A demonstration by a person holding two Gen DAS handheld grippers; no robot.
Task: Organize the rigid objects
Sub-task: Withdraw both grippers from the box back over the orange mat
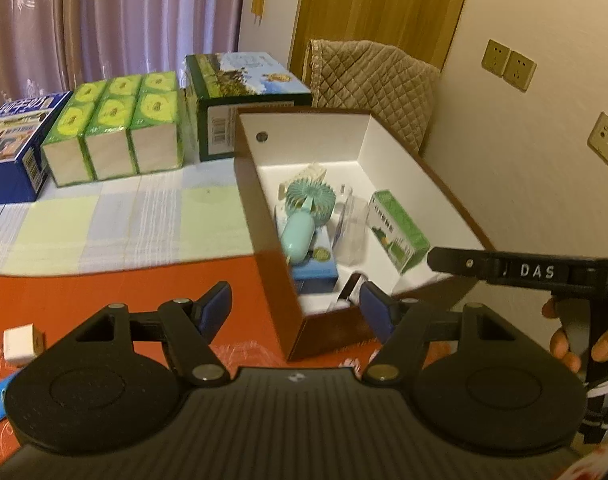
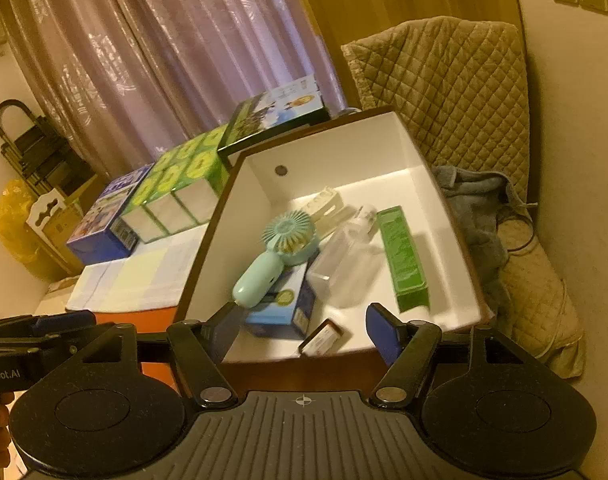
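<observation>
Lying just beyond right gripper (image 2: 301, 330) (jaws apart): brown box (image 2: 444, 216).

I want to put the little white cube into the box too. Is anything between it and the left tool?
Nothing visible. The white cube sits on the red table, left of the open left tool. The brown box is on the other side.

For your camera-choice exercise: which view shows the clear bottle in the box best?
The right wrist view: the clear bottle lies in the box whole and unblocked. In the left wrist view it looks smaller, blurred and faint against the white floor.
</observation>
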